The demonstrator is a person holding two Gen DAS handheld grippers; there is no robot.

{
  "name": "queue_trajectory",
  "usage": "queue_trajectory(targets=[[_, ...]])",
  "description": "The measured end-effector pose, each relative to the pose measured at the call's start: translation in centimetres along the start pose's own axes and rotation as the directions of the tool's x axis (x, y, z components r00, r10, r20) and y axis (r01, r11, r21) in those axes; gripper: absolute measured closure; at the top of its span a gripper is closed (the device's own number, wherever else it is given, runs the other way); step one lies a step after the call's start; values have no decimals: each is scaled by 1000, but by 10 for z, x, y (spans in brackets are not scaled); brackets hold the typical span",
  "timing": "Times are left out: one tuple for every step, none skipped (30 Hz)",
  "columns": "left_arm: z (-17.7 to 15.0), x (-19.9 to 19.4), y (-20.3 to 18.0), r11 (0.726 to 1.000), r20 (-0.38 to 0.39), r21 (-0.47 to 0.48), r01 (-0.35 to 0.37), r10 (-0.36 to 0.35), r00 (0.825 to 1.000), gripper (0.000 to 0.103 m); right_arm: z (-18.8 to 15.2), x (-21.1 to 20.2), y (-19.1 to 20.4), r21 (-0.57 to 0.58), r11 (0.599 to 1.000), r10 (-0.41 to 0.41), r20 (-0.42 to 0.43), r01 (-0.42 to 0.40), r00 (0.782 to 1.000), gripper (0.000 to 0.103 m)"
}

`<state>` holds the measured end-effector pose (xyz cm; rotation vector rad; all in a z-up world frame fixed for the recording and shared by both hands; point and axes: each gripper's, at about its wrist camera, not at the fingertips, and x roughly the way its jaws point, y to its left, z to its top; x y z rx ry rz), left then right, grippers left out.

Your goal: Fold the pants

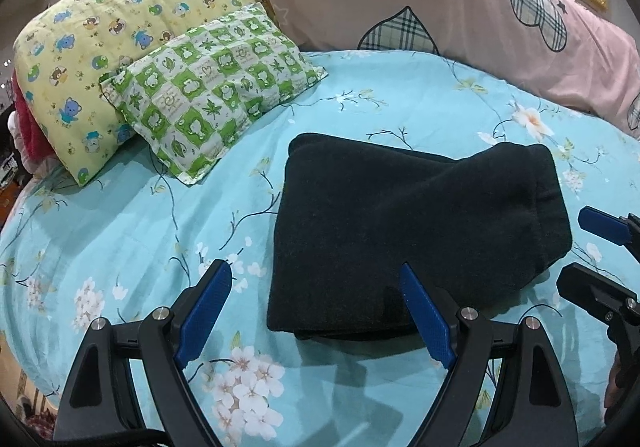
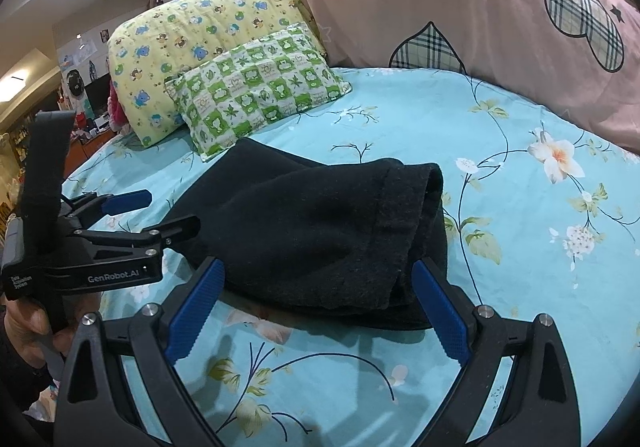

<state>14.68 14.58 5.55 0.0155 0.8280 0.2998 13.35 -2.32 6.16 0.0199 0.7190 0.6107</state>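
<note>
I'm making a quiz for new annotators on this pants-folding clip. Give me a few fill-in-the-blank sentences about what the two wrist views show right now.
1. The black pants lie folded on a floral bedsheet whose main colour is ____.
2. The left gripper and the right gripper both have their jaws ____.
3. The green checked pillow leans on a bigger pillow whose main colour is ____.
4. Neither gripper holds the ____.

Missing words: blue; open; yellow; pants
</note>
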Motion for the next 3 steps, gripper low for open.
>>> queue_trajectory(targets=[[0, 0, -1, 1000, -5, 3, -3, 3, 1000, 17, 0, 0, 0, 1, 1000, 1, -1, -1, 1000, 8], [0, 1, -1, 1000, -9, 3, -3, 3, 1000, 17, 0, 1, 0, 3, 1000, 3, -7, -3, 1000, 8], [0, 1, -2, 1000, -12, 3, -7, 7, 1000, 17, 0, 1, 0, 7, 1000, 3, -13, -3, 1000, 7]])
